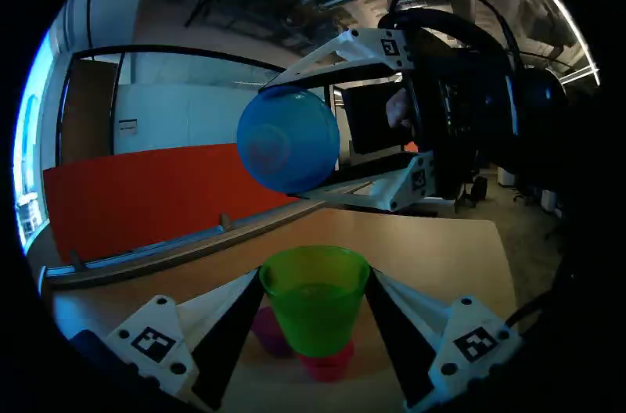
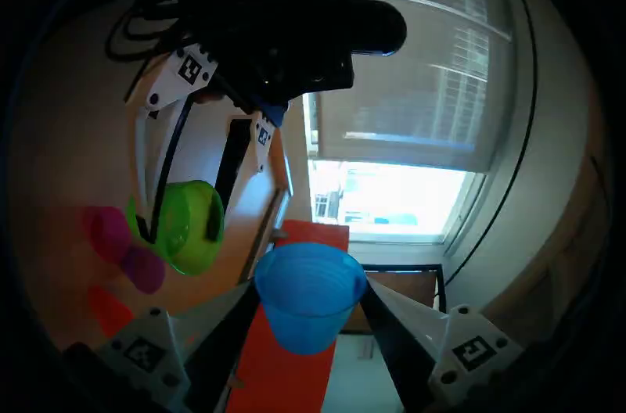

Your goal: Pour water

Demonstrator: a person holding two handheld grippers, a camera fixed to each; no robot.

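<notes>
Alignment is the whole deal: right claw (image 2: 311,288) clamps the blue cup (image 1: 288,139), tipped on its side at about 12 o'clock above the upright green cup (image 1: 314,307) clamped in the left claw (image 1: 313,280), so I'd guess its mouth must swing over that rim.

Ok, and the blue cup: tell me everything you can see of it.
The blue cup is translucent plastic, tapered, with faint rings inside and an open round rim. Both fingers of the right gripper clamp it. The left gripper view shows its base facing the camera: it is tipped sideways in the air, above and beyond the green cup, apart from it. Water inside: cannot tell.
</notes>
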